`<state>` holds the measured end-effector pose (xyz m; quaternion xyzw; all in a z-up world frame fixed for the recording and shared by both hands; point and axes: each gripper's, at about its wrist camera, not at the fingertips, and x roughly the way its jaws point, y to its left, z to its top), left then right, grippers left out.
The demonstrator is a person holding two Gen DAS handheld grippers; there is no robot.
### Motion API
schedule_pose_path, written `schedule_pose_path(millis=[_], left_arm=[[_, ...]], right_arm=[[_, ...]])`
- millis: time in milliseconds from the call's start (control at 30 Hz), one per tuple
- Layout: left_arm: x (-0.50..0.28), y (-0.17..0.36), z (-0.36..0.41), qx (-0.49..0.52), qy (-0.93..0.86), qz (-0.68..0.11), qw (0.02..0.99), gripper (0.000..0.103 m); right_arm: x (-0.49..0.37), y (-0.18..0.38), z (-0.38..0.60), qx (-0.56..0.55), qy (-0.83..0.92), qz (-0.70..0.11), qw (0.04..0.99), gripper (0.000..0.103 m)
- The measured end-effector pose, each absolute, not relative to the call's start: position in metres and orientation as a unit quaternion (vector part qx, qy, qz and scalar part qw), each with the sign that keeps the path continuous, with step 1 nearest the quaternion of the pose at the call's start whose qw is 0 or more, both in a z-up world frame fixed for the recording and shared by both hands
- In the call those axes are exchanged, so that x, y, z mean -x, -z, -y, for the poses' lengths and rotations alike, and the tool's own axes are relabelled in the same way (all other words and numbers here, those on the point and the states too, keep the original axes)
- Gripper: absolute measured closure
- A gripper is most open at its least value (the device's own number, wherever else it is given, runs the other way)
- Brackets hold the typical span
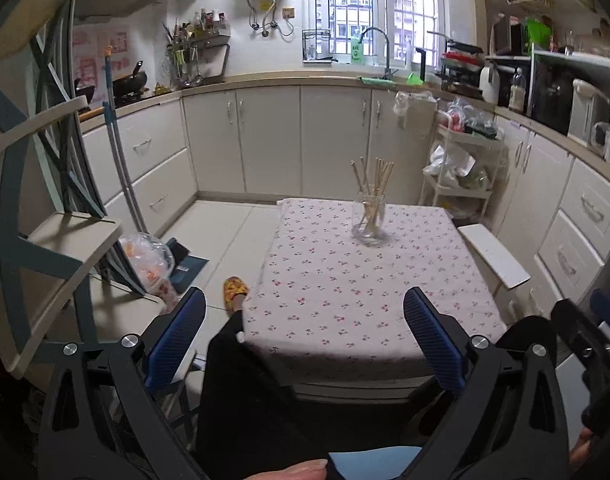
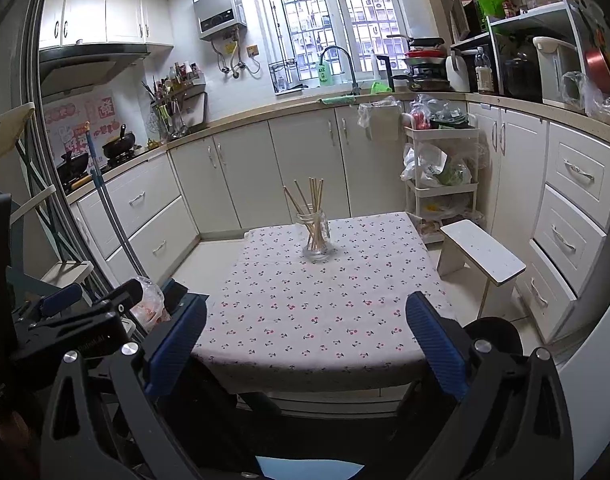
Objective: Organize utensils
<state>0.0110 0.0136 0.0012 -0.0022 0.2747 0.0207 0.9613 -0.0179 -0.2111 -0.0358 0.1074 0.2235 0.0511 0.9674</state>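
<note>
On far half of cherry-print tablecloth [image 2: 317, 316]: glass jar [image 2: 316, 236] upright, wooden chopsticks [image 2: 311, 208] bunched inside, tips fanned above rim. Exact chopstick count unreadable; lower ends blurred through glass. Table legs hidden under cloth. Left gripper [image 1: 305, 340] held low before near table edge, above person's dark-trousered leg, fingers spread wide, holding nothing. Right gripper [image 2: 307, 348] alongside, likewise low and short of table, fingers wide apart, empty. Both well apart from jar. White stool [image 2: 481, 256] just right of table.
</note>
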Motion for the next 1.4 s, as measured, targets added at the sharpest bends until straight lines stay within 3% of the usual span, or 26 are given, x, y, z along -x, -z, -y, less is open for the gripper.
schedule_pose_path(millis=[1400], left_arm=[[-0.016, 0.010, -0.009, 0.017, 0.004, -0.294, 0.956, 0.008]], right_arm=[[0.018, 0.043, 0.205, -0.110, -0.056, -0.231, 0.965, 0.007]])
